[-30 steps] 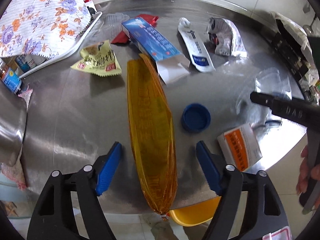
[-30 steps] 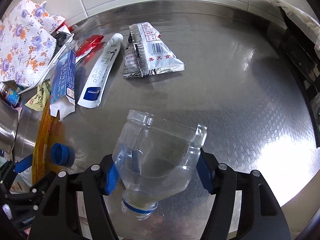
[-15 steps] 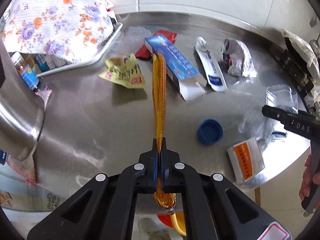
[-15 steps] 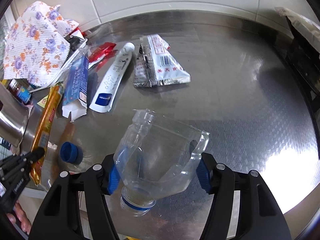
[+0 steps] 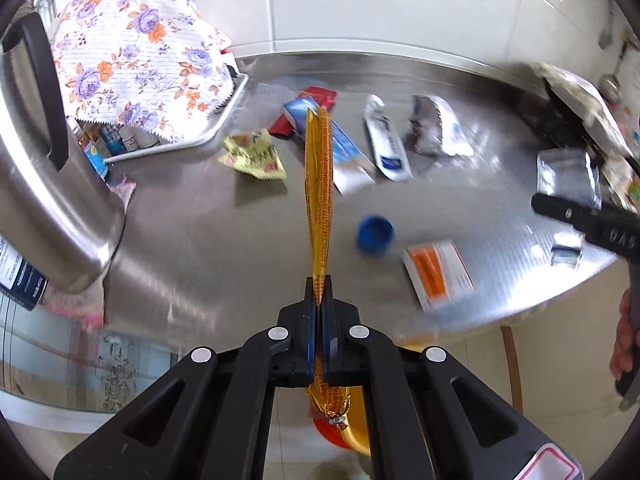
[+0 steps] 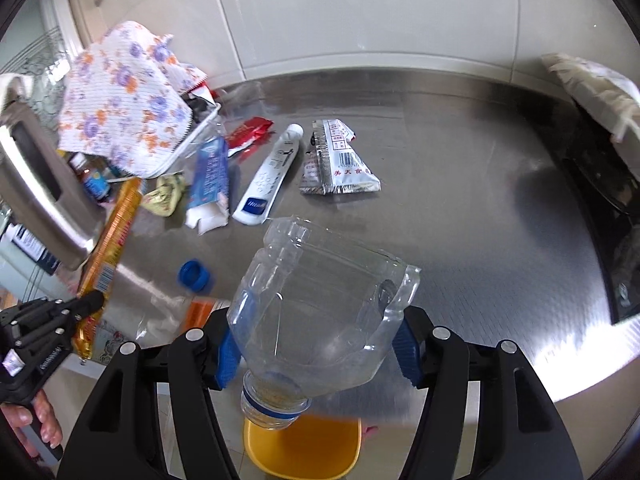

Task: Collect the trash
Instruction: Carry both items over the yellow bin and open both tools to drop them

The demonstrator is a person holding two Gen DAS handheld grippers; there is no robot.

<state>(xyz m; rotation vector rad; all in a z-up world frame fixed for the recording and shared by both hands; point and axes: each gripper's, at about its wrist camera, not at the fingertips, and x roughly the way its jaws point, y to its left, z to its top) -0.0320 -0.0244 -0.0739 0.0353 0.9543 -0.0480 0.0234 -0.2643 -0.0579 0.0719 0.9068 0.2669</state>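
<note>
While my left gripper (image 5: 319,300) pinches the orange sausage wrapper (image 5: 319,184) tight, it's off the counter (image 5: 208,240). Right gripper (image 6: 316,344) clamps the cut plastic bottle (image 6: 316,304) w/ jaws wide.

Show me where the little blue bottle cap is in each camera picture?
Left wrist view: the blue bottle cap lies on the steel table, just right of centre, right of the orange wrapper.
Right wrist view: the cap sits lower left, left of the cut plastic bottle.
Shared landmark: the white tube lies farther back in both.
</note>
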